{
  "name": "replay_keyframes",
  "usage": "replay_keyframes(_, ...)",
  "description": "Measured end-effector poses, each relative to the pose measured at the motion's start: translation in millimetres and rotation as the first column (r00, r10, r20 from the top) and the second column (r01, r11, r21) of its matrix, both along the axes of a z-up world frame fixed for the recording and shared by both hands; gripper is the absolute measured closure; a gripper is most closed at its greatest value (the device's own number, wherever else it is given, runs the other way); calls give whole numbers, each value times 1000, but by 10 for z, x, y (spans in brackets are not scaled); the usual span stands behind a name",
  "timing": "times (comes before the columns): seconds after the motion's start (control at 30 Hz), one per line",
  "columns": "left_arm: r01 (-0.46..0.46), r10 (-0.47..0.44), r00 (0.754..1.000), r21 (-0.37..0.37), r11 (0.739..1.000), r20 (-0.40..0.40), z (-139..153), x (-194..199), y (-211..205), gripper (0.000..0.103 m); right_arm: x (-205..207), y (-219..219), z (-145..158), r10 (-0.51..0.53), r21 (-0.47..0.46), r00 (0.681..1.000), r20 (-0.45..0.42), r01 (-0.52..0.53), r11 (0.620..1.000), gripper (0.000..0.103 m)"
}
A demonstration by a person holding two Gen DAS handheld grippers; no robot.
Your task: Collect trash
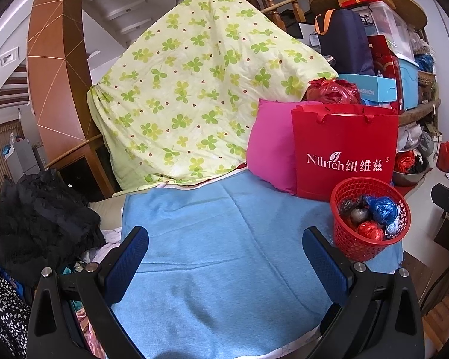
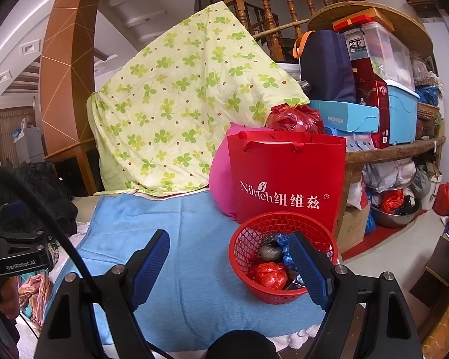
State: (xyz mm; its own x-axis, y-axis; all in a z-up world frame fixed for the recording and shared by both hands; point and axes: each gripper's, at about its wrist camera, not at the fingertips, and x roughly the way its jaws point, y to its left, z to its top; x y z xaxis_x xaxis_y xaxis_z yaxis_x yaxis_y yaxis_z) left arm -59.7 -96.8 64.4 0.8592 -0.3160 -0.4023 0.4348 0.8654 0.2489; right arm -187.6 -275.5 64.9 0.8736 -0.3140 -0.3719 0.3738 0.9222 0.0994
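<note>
Clover-print quilt (image 1: 194, 89) draped high at back. Blue towel (image 1: 224, 254) spread flat below it. Red Nilrich bag (image 1: 344, 152) upright at the towel's far right, pink cushion (image 1: 269, 149) leaning beside it. Red mesh basket (image 2: 245, 257) just before the bag, holding balled trash: red wad (image 2: 268, 275), blue wad (image 1: 381, 206), grey wad (image 2: 269, 252). Left tongs (image 1: 226, 264) wide, empty. Right tongs (image 2: 233, 266) wide, empty.

Red perforated plastic basket (image 2: 245, 248): glossy, lattice walls. Crumpled plastic-film balls (image 2: 268, 275) inside: shiny, wrinkled. Light blue terry-like cloth (image 1: 212, 239): matt, soft nap, creased. Red paper gift bag (image 2: 287, 176): smooth, slight sheen. Green clover-print quilt (image 1: 194, 89): matt cotton-like, wrinkled. Blue gripper pads (image 2: 152, 257): textured, rubbery. Brown stair balusters (image 2: 269, 15): varnished wood.
</note>
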Motion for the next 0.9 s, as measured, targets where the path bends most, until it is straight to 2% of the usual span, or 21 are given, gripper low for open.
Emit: replay_keyframes(0.9, 5, -5, 1000, 8, 1000, -18, -61, 53, 58, 1, 7, -12, -71, -4, 18, 1000, -14, 4, 1000, 19)
